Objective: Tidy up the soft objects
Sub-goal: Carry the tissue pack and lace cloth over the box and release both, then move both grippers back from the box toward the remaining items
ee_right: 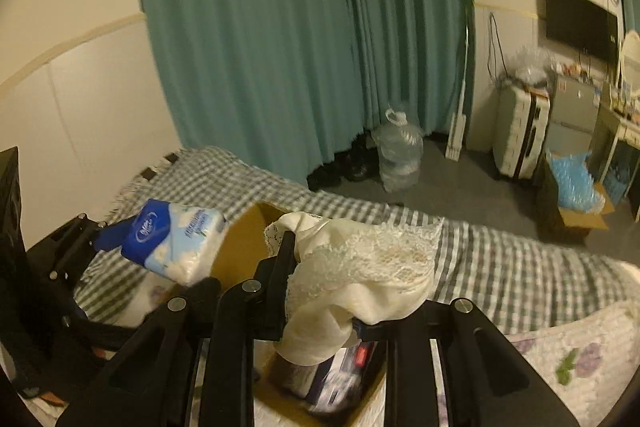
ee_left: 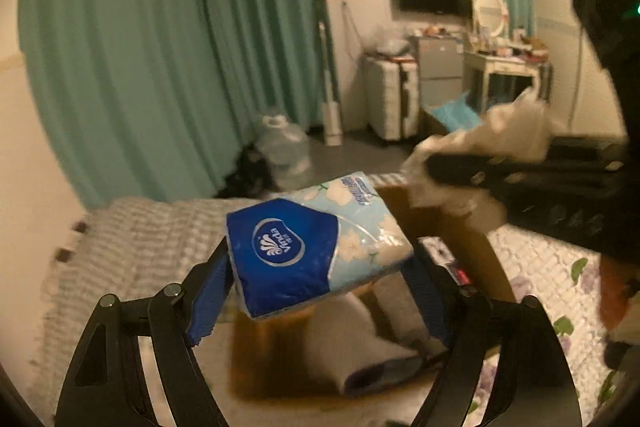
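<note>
Holding a tissue pack (ee_left: 320, 251) in the left gripper (ee_left: 320, 267), I keep the blue fingers (ee_left: 210, 297) closed on its two short ends, so its long axis runs across the jaws. The pack sits at frame centre in the left wrist view, directly above the open cardboard box (ee_left: 448, 223) on the bed (ee_left: 132, 247). The right gripper (ee_right: 320, 291) is closed on a cream lace cloth (ee_right: 360, 267), which drapes over the fingers at lower centre of the right wrist view, also above the box. Both loads hang over the opening; the left pack appears nearer the box interior. I judge the next move is a straight descent.
</note>
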The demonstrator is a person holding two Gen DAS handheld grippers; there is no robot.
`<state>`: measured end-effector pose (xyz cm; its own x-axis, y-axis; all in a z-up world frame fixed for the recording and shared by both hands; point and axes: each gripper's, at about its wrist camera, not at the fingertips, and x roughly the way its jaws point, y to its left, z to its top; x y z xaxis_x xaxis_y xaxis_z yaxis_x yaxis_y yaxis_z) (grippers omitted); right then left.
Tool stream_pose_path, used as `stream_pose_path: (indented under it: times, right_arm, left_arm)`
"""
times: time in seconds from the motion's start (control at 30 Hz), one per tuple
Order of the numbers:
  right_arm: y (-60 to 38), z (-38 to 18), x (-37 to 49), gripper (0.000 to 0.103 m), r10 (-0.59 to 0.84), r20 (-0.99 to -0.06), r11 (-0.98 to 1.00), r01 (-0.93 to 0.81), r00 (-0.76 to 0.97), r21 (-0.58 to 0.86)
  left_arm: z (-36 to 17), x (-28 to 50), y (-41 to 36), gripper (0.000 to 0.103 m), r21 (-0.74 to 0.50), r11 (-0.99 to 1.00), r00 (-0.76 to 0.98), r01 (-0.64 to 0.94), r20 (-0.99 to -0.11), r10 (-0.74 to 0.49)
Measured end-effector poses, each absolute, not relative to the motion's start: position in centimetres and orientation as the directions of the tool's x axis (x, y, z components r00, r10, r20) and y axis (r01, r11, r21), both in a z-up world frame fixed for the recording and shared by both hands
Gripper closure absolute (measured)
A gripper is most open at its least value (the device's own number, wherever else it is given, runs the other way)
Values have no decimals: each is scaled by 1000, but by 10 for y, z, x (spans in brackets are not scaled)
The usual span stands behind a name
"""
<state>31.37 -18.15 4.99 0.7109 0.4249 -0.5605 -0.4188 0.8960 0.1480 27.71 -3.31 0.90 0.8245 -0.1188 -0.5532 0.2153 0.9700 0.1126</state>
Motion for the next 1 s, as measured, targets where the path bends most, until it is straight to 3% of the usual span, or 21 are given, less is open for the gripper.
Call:
stream_pose_path:
  times: [0.1, 0.17, 0.2, 0.23, 0.4, 0.7, 1.0]
  right_arm:
    - [-176, 25, 336, 80, 411, -594, 899, -414, 691, 141]
    - [-175, 12, 346, 60, 386, -609, 908, -401, 692, 120]
    - [-175, 8, 352, 34, 370, -614, 916, -386, 697, 113]
    - [-177, 5, 353, 23, 361, -611, 921, -373, 705, 114]
    - [-189, 9, 355, 23, 359, -597, 928, -345, 718, 143]
    - [-218, 71, 304, 19, 332, -543, 939, -325, 771, 112]
    - [-258, 185, 198, 7, 301, -419, 947, -320, 856, 26]
  left_arm:
    - [-5, 290, -31, 20, 114, 978, 820, 172, -567, -78]
    - [-15, 298, -28, 20, 125, 983, 814, 138, -580, -40]
    - [-18, 300, -27, 20, 119, 984, 809, 130, -587, -36]
    - [-21, 301, -24, 20, 116, 986, 806, 116, -591, -25]
    - [-12, 288, -24, 19, 131, 983, 817, 126, -575, -28]
    - [65, 238, -37, 19, 158, 979, 873, 131, -487, -38]
    - [172, 127, -39, 15, 168, 986, 959, 3, -281, 45]
